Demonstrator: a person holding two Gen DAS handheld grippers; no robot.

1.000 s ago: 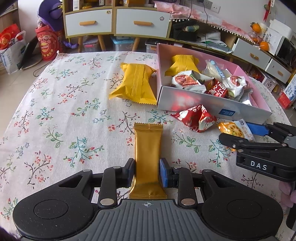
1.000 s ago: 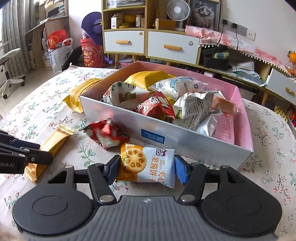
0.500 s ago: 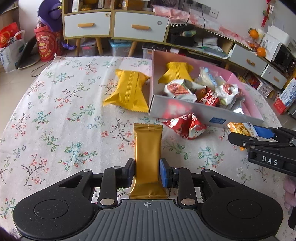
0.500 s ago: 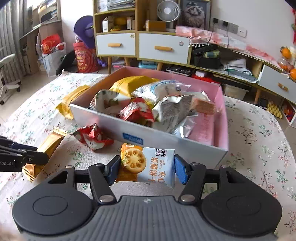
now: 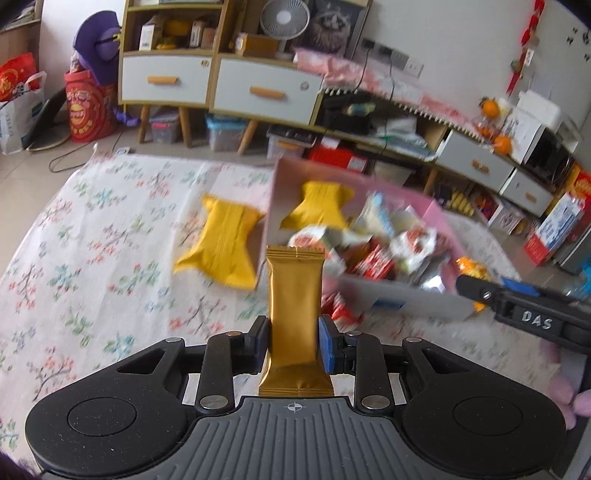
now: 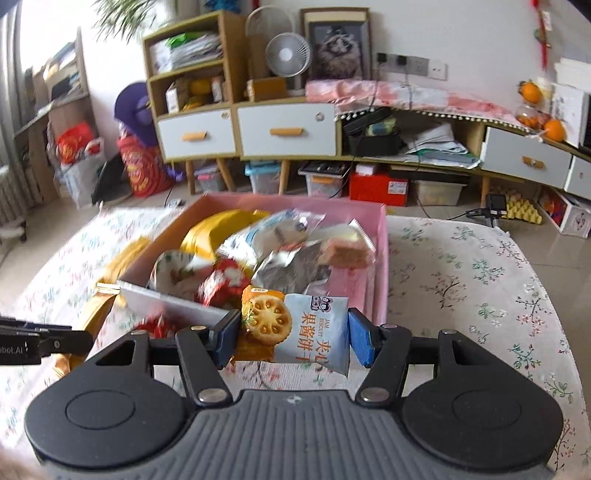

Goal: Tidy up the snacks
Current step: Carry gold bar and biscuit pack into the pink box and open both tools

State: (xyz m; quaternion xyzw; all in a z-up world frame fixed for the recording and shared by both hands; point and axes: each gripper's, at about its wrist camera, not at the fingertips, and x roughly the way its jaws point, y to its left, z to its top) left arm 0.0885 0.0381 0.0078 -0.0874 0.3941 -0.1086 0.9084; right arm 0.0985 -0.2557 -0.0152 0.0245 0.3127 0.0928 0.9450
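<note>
Nearest, the left gripper point(image 5: 292, 345) clamps a gold bar point(image 5: 293, 314) upright by its lower half, lifted clear for carrying. The right gripper point(image 6: 291, 338) pinches a jam biscuit packet point(image 6: 295, 325) crosswise. At twelve o'clock sits the pink box point(image 6: 380, 258), heaped with snacks, likely their destination. A yellow packet point(image 5: 221, 243) lies at eleven o'clock.

Wooden shelving point(image 6: 192, 70) with white drawers point(image 6: 286, 131) lines a white wall point(image 6: 461, 33) above tiled floor point(image 5: 22, 166).

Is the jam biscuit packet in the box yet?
Not yet. The jam biscuit packet is clamped in the right gripper, at the box's near edge.
</note>
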